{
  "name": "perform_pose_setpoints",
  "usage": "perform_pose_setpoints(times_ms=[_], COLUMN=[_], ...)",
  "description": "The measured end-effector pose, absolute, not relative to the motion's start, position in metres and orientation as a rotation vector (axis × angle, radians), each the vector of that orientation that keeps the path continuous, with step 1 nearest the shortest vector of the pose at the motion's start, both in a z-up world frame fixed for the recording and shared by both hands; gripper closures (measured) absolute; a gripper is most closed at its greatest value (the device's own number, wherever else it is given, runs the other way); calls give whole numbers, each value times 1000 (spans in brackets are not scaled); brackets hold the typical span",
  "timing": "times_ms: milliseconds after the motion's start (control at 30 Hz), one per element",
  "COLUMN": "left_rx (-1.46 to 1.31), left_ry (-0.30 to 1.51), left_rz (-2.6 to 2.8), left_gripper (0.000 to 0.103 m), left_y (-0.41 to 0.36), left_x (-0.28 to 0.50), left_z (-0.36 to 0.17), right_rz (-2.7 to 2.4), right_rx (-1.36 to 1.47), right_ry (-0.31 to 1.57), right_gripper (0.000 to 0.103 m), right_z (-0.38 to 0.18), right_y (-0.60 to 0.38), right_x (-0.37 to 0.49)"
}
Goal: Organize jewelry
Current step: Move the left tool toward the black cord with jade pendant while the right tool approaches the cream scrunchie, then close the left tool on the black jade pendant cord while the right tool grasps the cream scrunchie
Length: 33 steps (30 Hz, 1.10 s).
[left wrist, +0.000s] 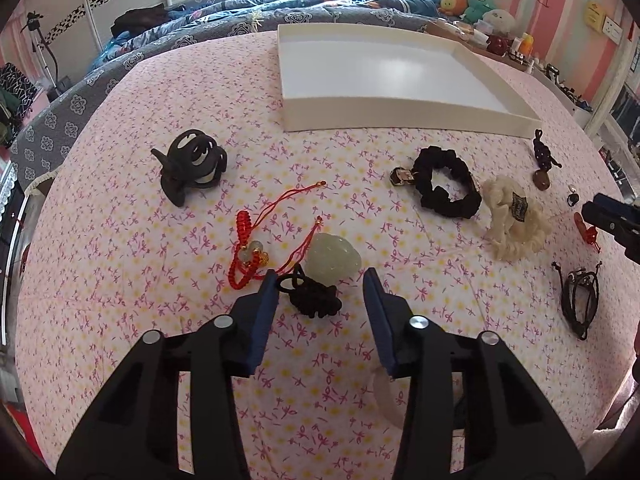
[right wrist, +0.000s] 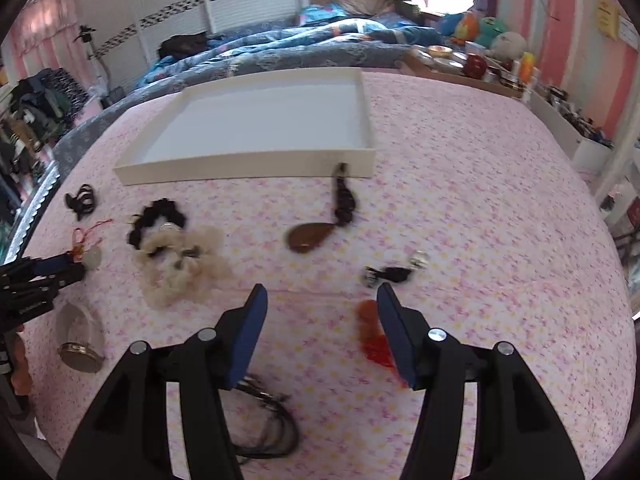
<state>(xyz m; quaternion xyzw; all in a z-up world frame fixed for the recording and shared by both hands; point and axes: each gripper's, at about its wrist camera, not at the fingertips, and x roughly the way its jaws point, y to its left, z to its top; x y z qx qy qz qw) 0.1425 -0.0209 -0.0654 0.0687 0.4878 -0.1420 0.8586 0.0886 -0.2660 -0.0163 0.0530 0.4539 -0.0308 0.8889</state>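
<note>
Hovering my left hand-held gripper [left wrist: 320,276] half-open over the black knotted cord [left wrist: 314,296]; cord between the fingers, pale green pendant [left wrist: 334,258] just beyond; nothing gripped.

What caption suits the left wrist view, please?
Left gripper open around a black knotted cord, white tray empty beyond.

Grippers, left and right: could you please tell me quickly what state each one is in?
Left gripper: open, astride the black knotted cord, not gripping it.
Right gripper: open, holding nothing.
</note>
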Motion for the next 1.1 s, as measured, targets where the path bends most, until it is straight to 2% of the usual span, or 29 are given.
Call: perform_pose_setpoints(times_ms=[67, 200, 633, 700, 833, 867, 1000, 1100], left_rx=[146, 150, 146, 142, 149, 149, 154, 153], left_ry=[1027, 1036, 1028, 1023, 1016, 1014, 997, 974], left_rz=[-301, -307, -327, -327, -321, -317, -299, -287], left_gripper=[65, 78, 82, 82, 83, 83, 85, 91], left_y=[-21, -21, -18, -17, -16, -16, -14, -13], left_x=[144, 147, 148, 147, 146, 145, 142, 139], left_z=[-66, -69, -67, -65, -63, -62, -53, -38], right_rz=[-29, 40, 95, 98, 106, 109, 105, 85], right_rx=[96, 89, 76, 78, 75, 78, 98, 93], right_ry=[939, 946, 1049, 1073, 1077, 1076, 1055, 1019], right_gripper=[45, 45, 47, 60, 70, 77, 91, 91], right_z=[-15, -13, -43, -48, -48, -48, -41, -30], right_y=[-255, -233, -203, -202, -206, -207, -216, -225], right_x=[94, 108, 135, 138, 138, 137, 136, 132])
